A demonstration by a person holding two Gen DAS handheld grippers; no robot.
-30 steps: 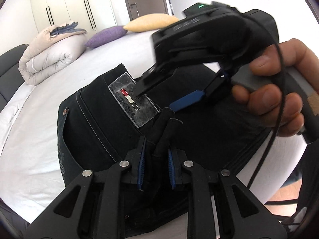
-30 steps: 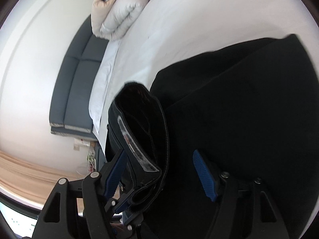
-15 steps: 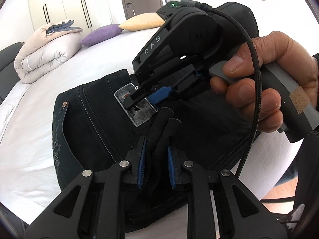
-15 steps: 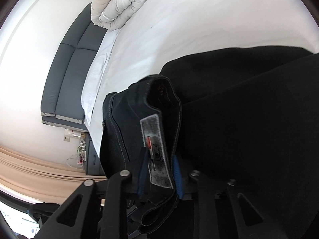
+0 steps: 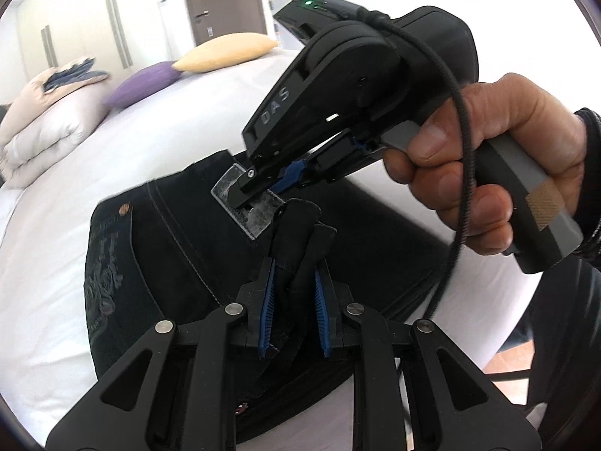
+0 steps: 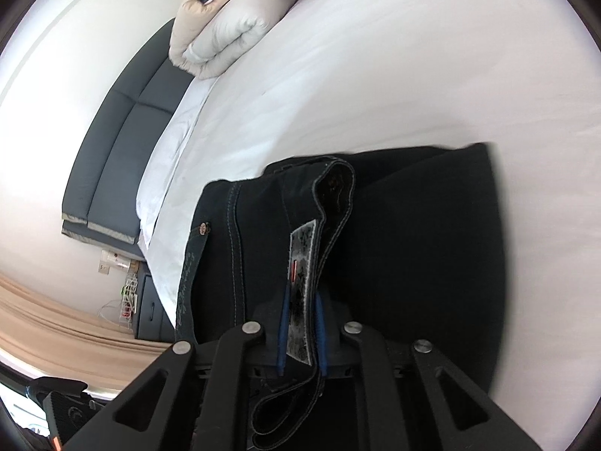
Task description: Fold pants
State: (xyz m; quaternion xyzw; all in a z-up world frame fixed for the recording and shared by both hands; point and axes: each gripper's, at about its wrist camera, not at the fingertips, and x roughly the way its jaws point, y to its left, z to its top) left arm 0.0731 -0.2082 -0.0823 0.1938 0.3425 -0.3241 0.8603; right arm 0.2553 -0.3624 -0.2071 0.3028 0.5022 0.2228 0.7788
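Black pants point(image 5: 169, 255) lie folded on the white bed point(image 5: 49, 263). In the left wrist view my left gripper point(image 5: 293, 300) is shut on a raised fold of the black cloth. A person's hand point(image 5: 488, 173) holds my right gripper point(image 5: 255, 191), whose tips sit at the grey label point(image 5: 259, 218) on the waistband. In the right wrist view my right gripper point(image 6: 300, 323) is closing, its blue pads pressing the waistband on both sides of the grey label point(image 6: 302, 263). The waistband curls up above the pads, and the pants point(image 6: 413, 244) spread to the right.
A rolled duvet point(image 5: 41, 124), a purple pillow point(image 5: 142, 82) and a yellow pillow point(image 5: 225, 50) lie at the far end of the bed. A dark padded headboard point(image 6: 124, 143) and a bedside table point(image 6: 150, 312) stand beyond the bed's left edge. Bare white sheet point(image 6: 375, 75) lies past the pants.
My right gripper, open around the waistband a second ago, has closed onto it at the grey label and lifted it a little. My left gripper keeps its grip on the fold.
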